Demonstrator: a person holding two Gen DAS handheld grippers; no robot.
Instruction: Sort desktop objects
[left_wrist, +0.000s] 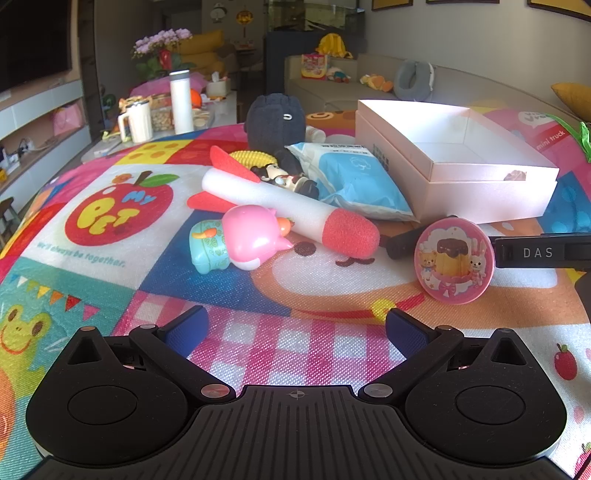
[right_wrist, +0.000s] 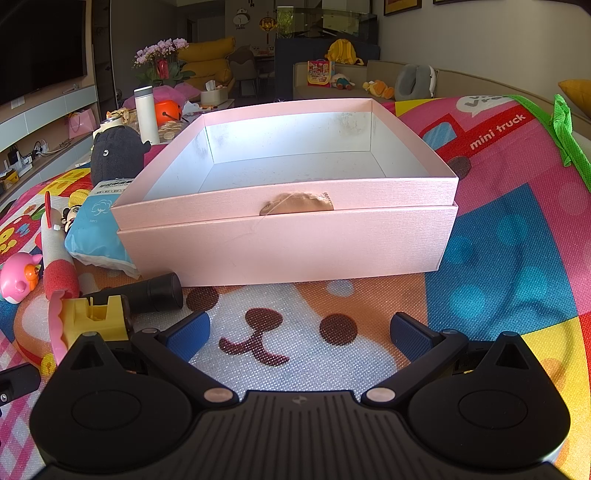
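Toys sat piled on the colourful mat (left_wrist: 110, 295), w/ the empty pink box (right_wrist: 288, 236) just right of the heap, so imo sorting hadn't started. Foam rocket (left_wrist: 291, 210) lay across the pile, pink pig toy (left_wrist: 255, 236) touching its front, round pink badge (left_wrist: 454, 260) apart. Left gripper (left_wrist: 295, 328) & right gripper (right_wrist: 299, 332) were both spread wide, nothing btwn them; next move prob needs left dropping onto the pig.

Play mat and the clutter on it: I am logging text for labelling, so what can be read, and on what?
"MY PET": apple on the play mat.
"We'll always be together.": below that apple.
"mini truck": mat beside the red truck.
"DAS": black bar.
Blue wipes pack: print too small.
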